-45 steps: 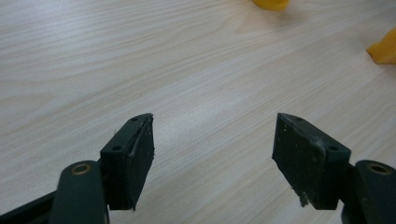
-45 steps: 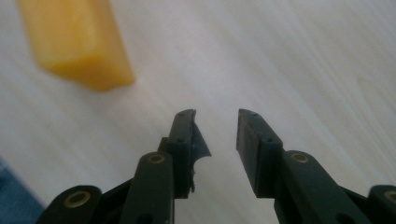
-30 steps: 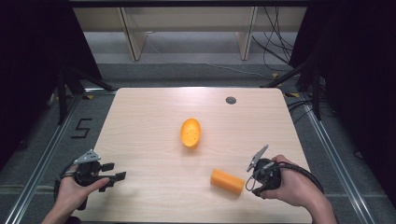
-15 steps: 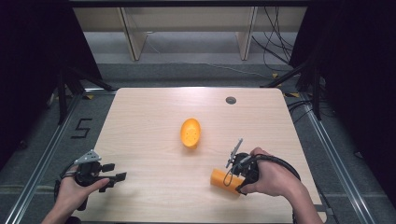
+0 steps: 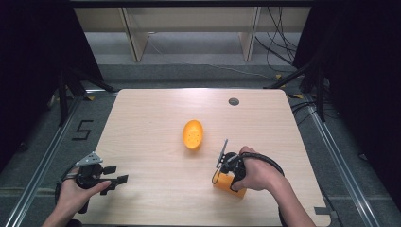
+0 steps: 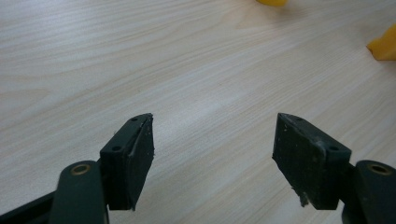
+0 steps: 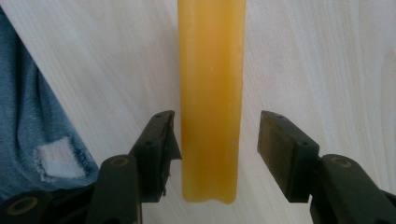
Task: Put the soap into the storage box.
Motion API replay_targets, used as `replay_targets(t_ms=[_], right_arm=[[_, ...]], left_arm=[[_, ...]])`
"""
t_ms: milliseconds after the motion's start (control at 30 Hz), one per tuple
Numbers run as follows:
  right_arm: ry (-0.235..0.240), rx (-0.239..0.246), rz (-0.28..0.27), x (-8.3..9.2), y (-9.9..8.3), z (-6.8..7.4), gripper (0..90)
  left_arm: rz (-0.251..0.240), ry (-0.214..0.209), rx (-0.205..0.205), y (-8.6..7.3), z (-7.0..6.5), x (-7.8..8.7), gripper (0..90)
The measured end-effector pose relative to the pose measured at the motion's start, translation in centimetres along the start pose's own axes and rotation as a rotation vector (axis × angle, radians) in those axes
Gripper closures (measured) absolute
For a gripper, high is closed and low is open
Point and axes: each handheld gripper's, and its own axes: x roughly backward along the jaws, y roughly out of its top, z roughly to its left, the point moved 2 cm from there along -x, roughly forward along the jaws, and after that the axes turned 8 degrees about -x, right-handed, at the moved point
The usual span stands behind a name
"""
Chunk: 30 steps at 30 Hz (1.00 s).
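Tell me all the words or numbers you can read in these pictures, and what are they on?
"5": a dark number on the grey floor, left of the wooden table.
Nothing else can be read: the orange block, the orange oval piece and the grippers carry no letters or numbers.
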Motion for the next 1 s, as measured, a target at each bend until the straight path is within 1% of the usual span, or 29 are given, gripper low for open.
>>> replay_targets(t_ms=[33,67,100,133,167,200,233,267,300,333,367,400,433,467,533,567,600,633,667,700,733,767,800,833,867,900,933,1000], right_arm=[[0.000,0.000,0.000,0.0,0.0,0.0,47.4],[-0.001,0.000,0.005,-0.2,0.2,0.0,48.1],[-0.007,0.006,0.011,-0.3,0.3,0.0,48.5],[-0.003,0.003,0.028,-0.6,0.5,0.1,49.9],[-0.003,0.003,0.028,-0.6,0.5,0.1,49.9],[-0.001,-0.010,0.042,-0.9,0.7,0.2,52.0],[-0.003,0.004,0.050,-1.0,0.7,0.1,52.7],[-0.006,0.022,0.049,-1.1,0.9,0.0,53.3],[-0.005,0.024,0.047,-1.2,0.9,0.0,54.1],[-0.005,0.024,0.047,-1.2,0.9,0.0,54.1],[-0.008,0.016,0.058,-1.3,1.0,0.2,54.7],[-0.007,0.016,0.059,-1.4,1.0,0.2,54.9],[-0.009,0.004,0.066,-1.5,1.1,0.4,56.5],[-0.009,0.004,0.066,-1.5,1.1,0.4,56.5],[-0.007,0.002,0.079,-1.9,1.2,0.6,60.1],[-0.007,0.002,0.079,-1.9,1.2,0.6,60.1],[-0.008,0.021,0.077,-1.9,1.3,0.5,61.3],[-0.008,0.021,0.077,-1.9,1.3,0.5,61.3],[-0.008,0.015,0.076,-1.9,1.2,0.5,61.5],[0.010,-0.001,0.058,-2.0,1.2,0.6,61.6],[0.010,-0.001,0.058,-2.0,1.2,0.6,61.6],[0.007,-0.005,0.059,-2.0,1.1,0.6,61.7],[-0.001,0.001,0.057,-1.9,1.1,0.5,61.7],[-0.011,-0.005,0.061,-1.8,1.1,0.5,61.8],[-0.002,-0.032,0.058,-1.8,1.0,0.5,61.8],[-0.001,-0.024,0.053,-1.8,1.0,0.4,61.8],[0.003,-0.053,0.055,-1.8,0.9,0.4,61.9],[0.001,-0.063,0.045,-1.8,0.9,0.3,61.8]], left_arm=[[0.000,0.000,0.000,0.0,0.0,0.0,28.4],[-0.014,0.000,0.015,0.0,-0.1,-0.1,28.4],[-0.013,0.002,0.014,0.0,-0.1,-0.1,28.4],[-0.012,0.000,0.013,0.0,-0.1,-0.1,28.4],[-0.013,0.000,0.013,0.0,-0.1,-0.1,28.4],[-0.008,0.013,0.013,0.0,-0.2,-0.1,28.4],[-0.011,0.003,0.012,0.0,-0.1,-0.1,28.5],[-0.012,-0.004,0.015,0.0,-0.2,-0.2,28.4],[-0.015,-0.002,0.015,0.0,-0.2,-0.2,28.5],[-0.015,-0.002,0.016,0.0,-0.2,-0.2,28.5],[-0.010,-0.002,0.012,0.0,-0.2,-0.2,28.5],[-0.007,0.006,0.012,0.0,-0.2,-0.2,28.5],[-0.003,0.007,0.010,0.0,-0.2,-0.2,28.5],[-0.001,0.006,0.011,0.0,-0.3,-0.2,28.5],[-0.003,-0.006,0.009,0.0,-0.3,-0.2,28.4],[-0.003,-0.006,0.009,0.0,-0.3,-0.2,28.5],[-0.005,-0.008,0.011,0.0,-0.3,-0.3,28.4],[-0.007,-0.010,0.011,0.0,-0.3,-0.3,28.4],[-0.003,-0.012,0.012,0.0,-0.3,-0.3,28.4],[-0.004,-0.012,0.012,0.0,-0.3,-0.3,28.4],[-0.002,-0.013,0.012,0.0,-0.3,-0.3,28.4],[0.002,-0.011,0.007,0.0,-0.3,-0.3,28.4],[-0.002,-0.013,0.011,0.0,-0.3,-0.3,28.4],[-0.002,-0.013,0.011,0.0,-0.3,-0.3,28.4],[-0.002,-0.012,0.011,0.0,-0.3,-0.3,28.4],[-0.002,-0.012,0.012,0.0,-0.3,-0.3,28.4],[-0.002,-0.012,0.013,0.0,-0.3,-0.3,28.4],[-0.003,-0.010,0.016,0.0,-0.3,-0.3,28.4]])
